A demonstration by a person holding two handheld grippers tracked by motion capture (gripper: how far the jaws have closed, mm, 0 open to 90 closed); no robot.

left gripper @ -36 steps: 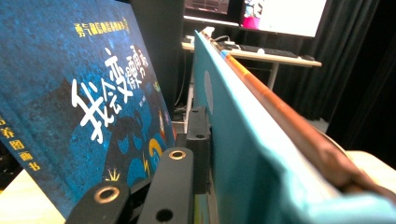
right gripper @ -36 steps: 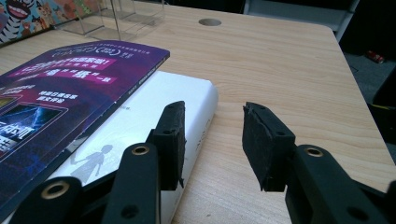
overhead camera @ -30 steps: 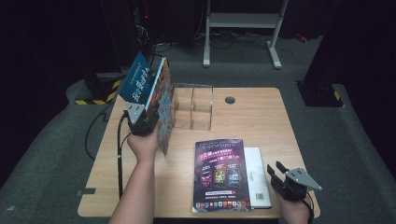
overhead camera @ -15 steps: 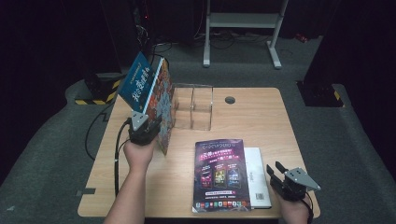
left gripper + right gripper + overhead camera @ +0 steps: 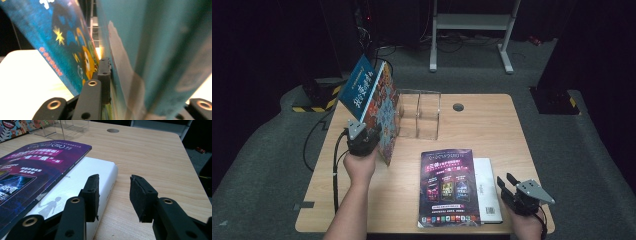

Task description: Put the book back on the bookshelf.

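I have the left gripper (image 5: 371,134) clamped on a colourful picture book (image 5: 384,117) at the left of the wooden table (image 5: 482,125); its jaws have just been closing, and in the left gripper view one black pad (image 5: 104,72) presses flat on the glossy printed cover. The book stands on its lower edge, tilted, long axis running up and away from me, top corner pointing toward the far left. A blue book (image 5: 359,86) with white lettering leans against it on the left. Just right of both stands a clear acrylic divider rack (image 5: 419,114), rigid and boxy. The right gripper (image 5: 511,186) hovers at the near right corner, jaws narrowly apart and gripping nothing, beside a white book (image 5: 75,187) that lies under a purple glossy magazine (image 5: 449,185).
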